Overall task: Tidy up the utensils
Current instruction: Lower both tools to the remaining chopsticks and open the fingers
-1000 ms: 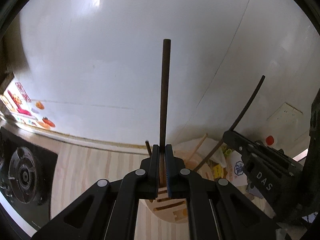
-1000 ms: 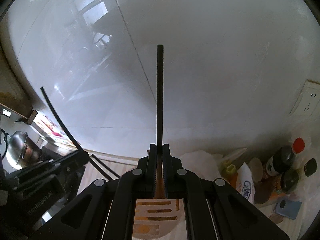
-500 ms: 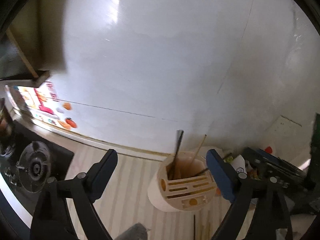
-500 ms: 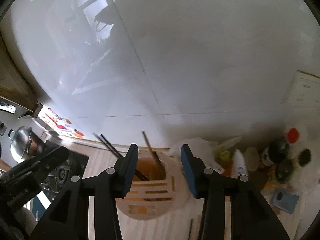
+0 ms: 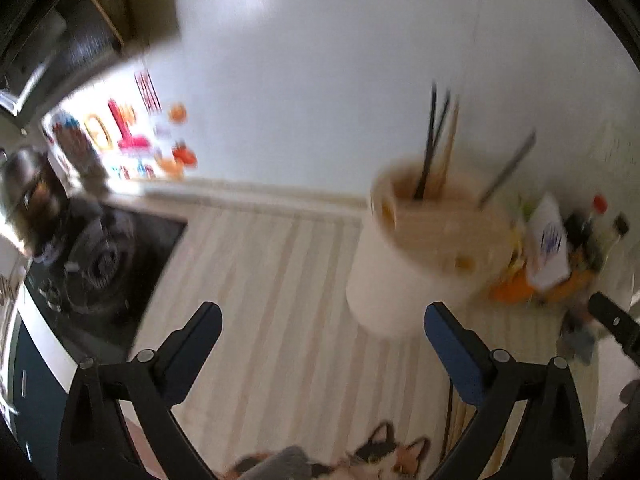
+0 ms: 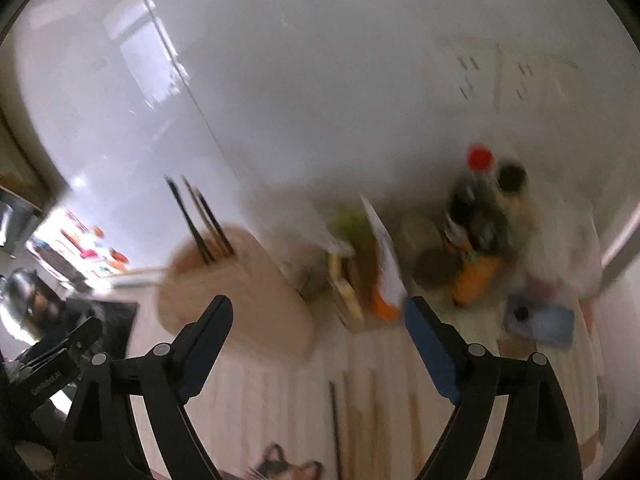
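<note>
A cream utensil holder (image 5: pixel 420 248) stands on the pale striped counter, with dark and wooden chopsticks (image 5: pixel 434 148) upright in it. My left gripper (image 5: pixel 323 316) hangs over the counter to the holder's near left. Its jaws are opening wide, with nothing between them. In the right wrist view the holder (image 6: pixel 236 292) and its chopsticks (image 6: pixel 200 220) sit ahead to the left. My right gripper (image 6: pixel 319 306) is also opening, and only the counter shows between its fingers. Loose chopsticks (image 6: pixel 336 420) lie on the counter below it. Both views are blurred.
A black gas hob (image 5: pixel 100 264) with a metal pot (image 5: pixel 28 184) lies at the left. Sauce bottles (image 6: pixel 476 216), packets and a blue object (image 6: pixel 540 324) crowd the right corner by the wall. A cat-print mat (image 5: pixel 384 452) is at the near edge.
Both grippers let go of the chopsticks they held upright, which now stand in the holder. Both sets of jaws spread wide, and both hands drew back and tipped down towards the counter.
</note>
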`<state>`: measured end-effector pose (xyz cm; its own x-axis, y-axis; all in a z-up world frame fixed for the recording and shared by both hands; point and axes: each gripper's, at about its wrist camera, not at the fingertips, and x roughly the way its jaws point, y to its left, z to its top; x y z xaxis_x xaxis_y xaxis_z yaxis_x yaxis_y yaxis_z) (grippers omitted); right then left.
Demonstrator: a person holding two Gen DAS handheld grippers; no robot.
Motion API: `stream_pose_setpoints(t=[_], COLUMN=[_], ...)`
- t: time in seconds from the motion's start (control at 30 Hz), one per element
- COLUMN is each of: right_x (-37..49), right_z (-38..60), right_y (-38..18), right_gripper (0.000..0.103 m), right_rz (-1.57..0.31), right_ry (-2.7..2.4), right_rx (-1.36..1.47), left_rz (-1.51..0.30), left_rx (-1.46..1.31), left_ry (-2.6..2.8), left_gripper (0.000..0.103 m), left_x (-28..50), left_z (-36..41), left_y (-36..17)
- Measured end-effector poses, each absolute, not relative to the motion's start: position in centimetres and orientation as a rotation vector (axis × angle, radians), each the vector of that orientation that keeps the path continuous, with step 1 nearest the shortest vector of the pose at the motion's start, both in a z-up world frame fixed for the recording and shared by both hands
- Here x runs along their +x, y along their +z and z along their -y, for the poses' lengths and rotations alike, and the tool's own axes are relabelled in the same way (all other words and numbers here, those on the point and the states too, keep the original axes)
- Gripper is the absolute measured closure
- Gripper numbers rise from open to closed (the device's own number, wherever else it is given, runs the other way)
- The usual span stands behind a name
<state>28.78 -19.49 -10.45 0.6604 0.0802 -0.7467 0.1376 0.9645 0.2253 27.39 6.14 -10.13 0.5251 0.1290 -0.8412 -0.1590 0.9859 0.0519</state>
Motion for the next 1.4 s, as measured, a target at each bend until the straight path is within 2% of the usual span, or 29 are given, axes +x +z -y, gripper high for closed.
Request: stream_pose_setpoints(t=[0.07,0.1,0.13,0.23,0.33,0.47,0.5,0.53,0.7,0.77,0.83,0.97,1.0,1.03,1.07,1.4], right_x=[27.6,27.2,26.7,25.6,24.7,23.5,23.1,22.6,21.1,20.8,20.4,20.0,19.8,19.7,19.6,19.0], right_z=[20.5,20.9,21.5,22.6,23.8,25.3,25.6,26.1,28.3,28.9,29.6,30.7,30.8,31.0,31.1,30.1], right_y=[-13.4,-14.8,-16.4,-20.5,-25.0,-28.9,-29.7,-30.5,-32.8,-33.1,-33.6,-34.0,-34.1,-34.1,-34.1,-32.8], right_gripper=[0.014,0.019,0.028,0.044,0.055,0.062,0.063,0.063,0.071,0.074,0.074,0.075,0.075,0.075,0.075,0.075], right_rz=[-0.914,-0.950,-0.989,-1.091,-1.192,-1.272,-1.286,-1.302,-1.339,-1.343,-1.349,-1.353,-1.353,-1.353,-1.352,-1.342], right_ry=[-0.047,-0.052,-0.057,-0.078,-0.101,-0.135,-0.141,-0.149,-0.189,-0.203,-0.220,-0.232,-0.234,-0.235,-0.233,-0.145], right_rx=[0.281,0.288,0.294,0.297,0.304,0.318,0.325,0.335,0.372,0.380,0.390,0.400,0.404,0.413,0.419,0.425], left_rz=[-1.052,-1.085,-1.108,-1.188,-1.260,-1.347,-1.373,-1.393,-1.465,-1.488,-1.495,-1.478,-1.467,-1.461,-1.459,-1.458], left_rx=[-0.022,-0.010,-0.001,0.029,0.062,0.048,0.029,0.020,0.021,0.033,0.056,0.128,0.147,0.151,0.160,0.179], left_ry=[0.168,0.163,0.159,0.142,0.116,0.043,0.017,-0.002,-0.079,-0.092,-0.098,-0.093,-0.099,-0.106,-0.111,-0.059], left_gripper=[0.000,0.000,0.000,0.000,0.000,0.004,0.011,0.022,0.054,0.057,0.066,0.077,0.083,0.096,0.100,0.101], left_x=[26.8,26.6,26.5,26.1,25.6,25.5,25.7,25.9,27.3,27.8,28.1,28.0,27.9,27.9,27.8,26.9], left_z=[-5.4,-4.8,-4.4,-2.8,-0.9,1.4,2.0,2.6,5.4,6.4,7.3,8.8,9.2,9.3,9.4,5.0], left_y=[-12.1,-13.6,-14.7,-18.1,-21.0,-24.3,-25.0,-25.8,-28.5,-29.5,-30.2,-30.8,-30.7,-30.7,-30.6,-29.9])
